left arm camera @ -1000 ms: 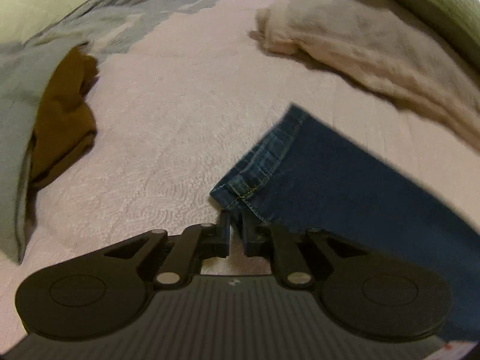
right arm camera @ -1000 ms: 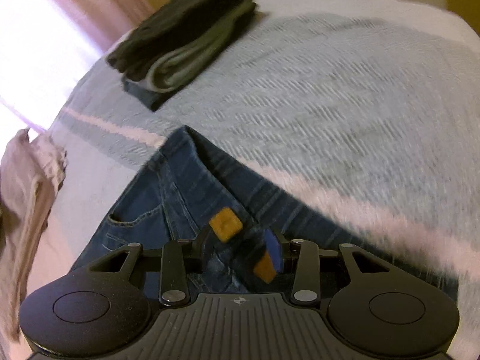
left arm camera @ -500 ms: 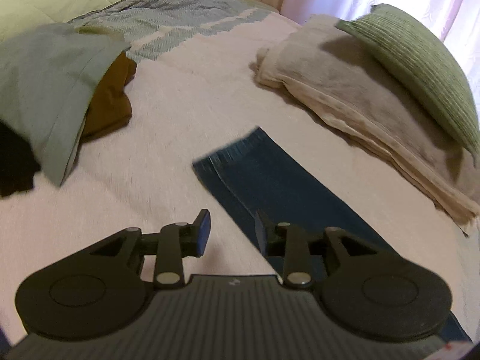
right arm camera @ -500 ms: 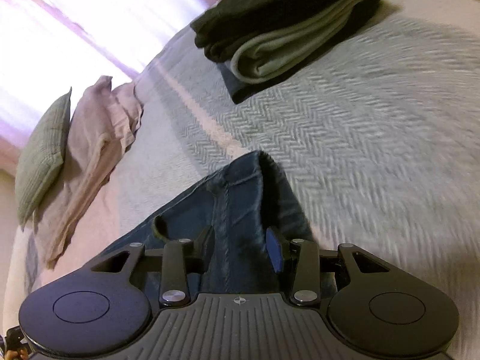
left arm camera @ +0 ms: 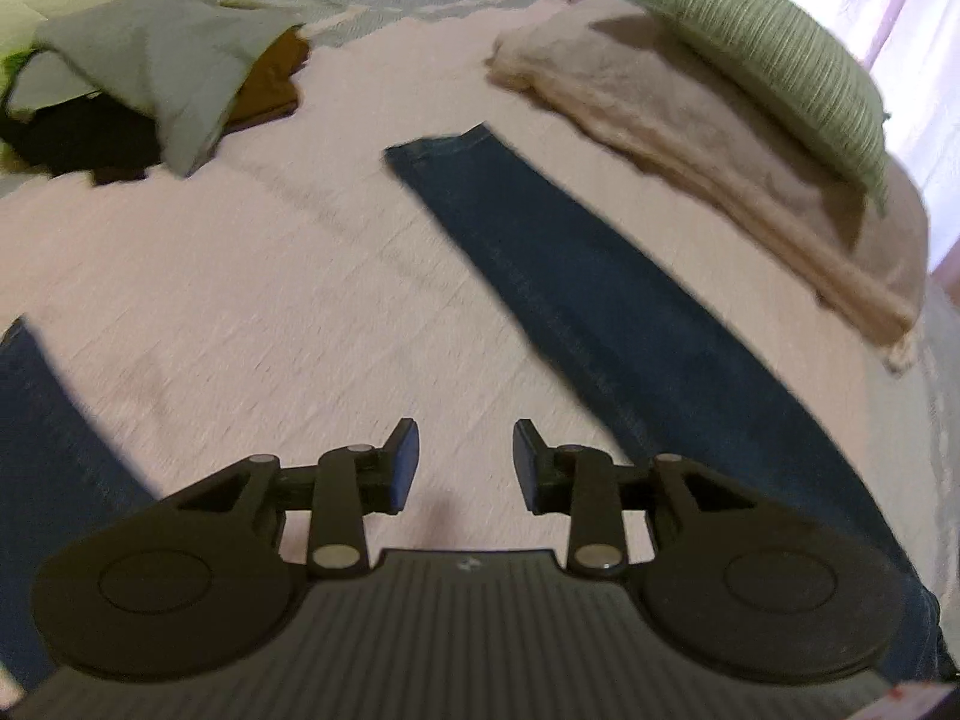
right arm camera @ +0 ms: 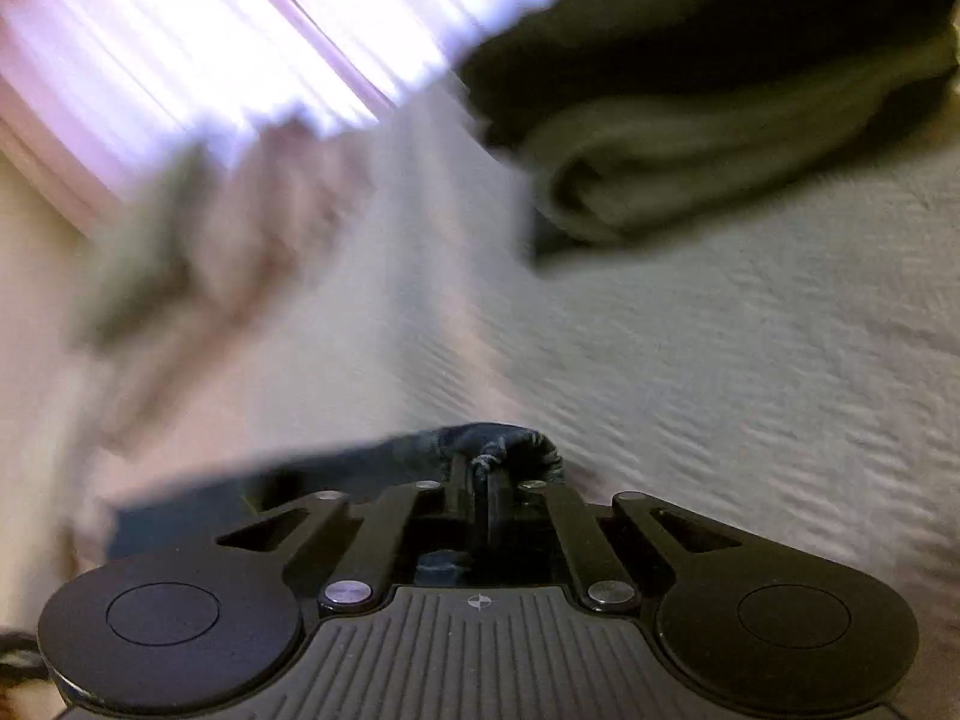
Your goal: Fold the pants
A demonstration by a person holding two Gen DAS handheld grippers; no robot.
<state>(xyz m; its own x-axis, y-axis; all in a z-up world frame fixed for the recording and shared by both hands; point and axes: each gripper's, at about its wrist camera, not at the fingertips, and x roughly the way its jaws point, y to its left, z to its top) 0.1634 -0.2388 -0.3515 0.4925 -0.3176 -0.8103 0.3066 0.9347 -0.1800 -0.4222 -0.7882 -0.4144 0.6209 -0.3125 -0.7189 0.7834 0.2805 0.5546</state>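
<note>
Pants (left arm camera: 600,300), two legs spread, two claws

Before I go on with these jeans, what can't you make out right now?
- Jeans waist end: left wrist view, hidden behind the left gripper body.
- Which part the right gripper pinches: right wrist view, denim bunched, motion-blurred.
- Folded dark clothes: right wrist view, blurred, cut off at the top edge.
</note>
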